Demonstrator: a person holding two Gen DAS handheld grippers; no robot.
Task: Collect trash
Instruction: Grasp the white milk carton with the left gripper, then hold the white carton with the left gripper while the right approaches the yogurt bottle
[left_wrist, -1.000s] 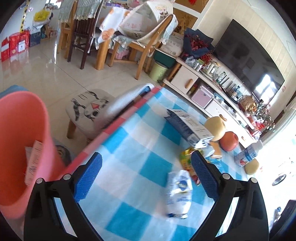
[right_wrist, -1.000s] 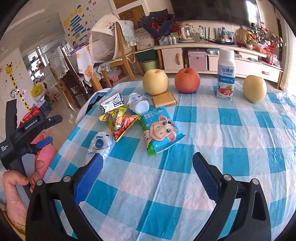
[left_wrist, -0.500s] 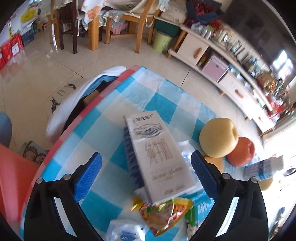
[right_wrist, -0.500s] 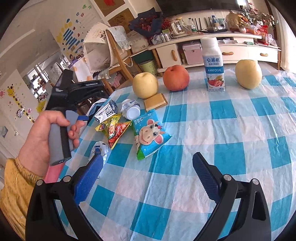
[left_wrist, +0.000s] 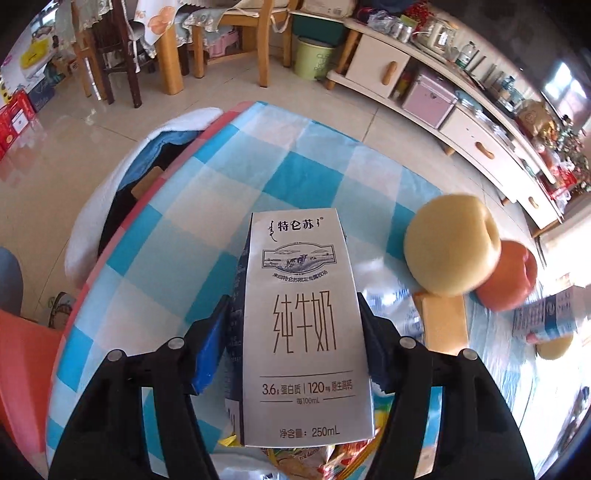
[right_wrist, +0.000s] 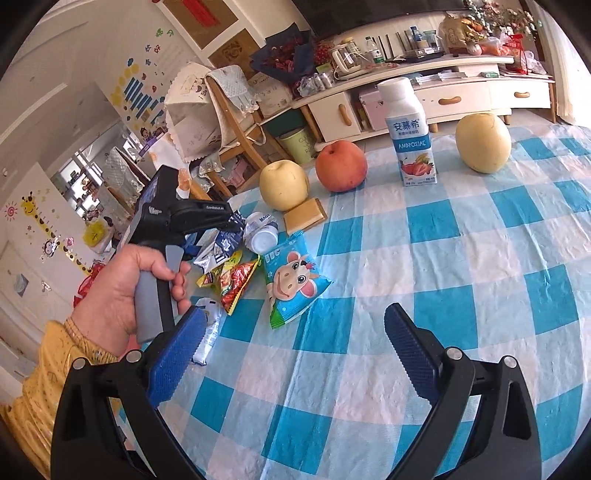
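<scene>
Checked tablecloth (left_wrist: 207, 229), white milk carton (left_wrist: 301, 332)

Milk carton (left_wrist: 303, 332) on table (left_wrist: 192, 229), left of pear (left_wrist: 450, 247)

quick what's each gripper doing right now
left gripper: jaws closing on the milk carton, pads at its sides.
right gripper: open, holding nothing.

Your left wrist view looks steeply down, very close over the milk carton (left_wrist: 303, 332) near the table (left_wrist: 155, 251) edge. Your right wrist view sits farther back, angled across the tabletop. Both share the carton, pale apple (left_wrist: 450, 245) and red apple (right_wrist: 341, 166).
</scene>
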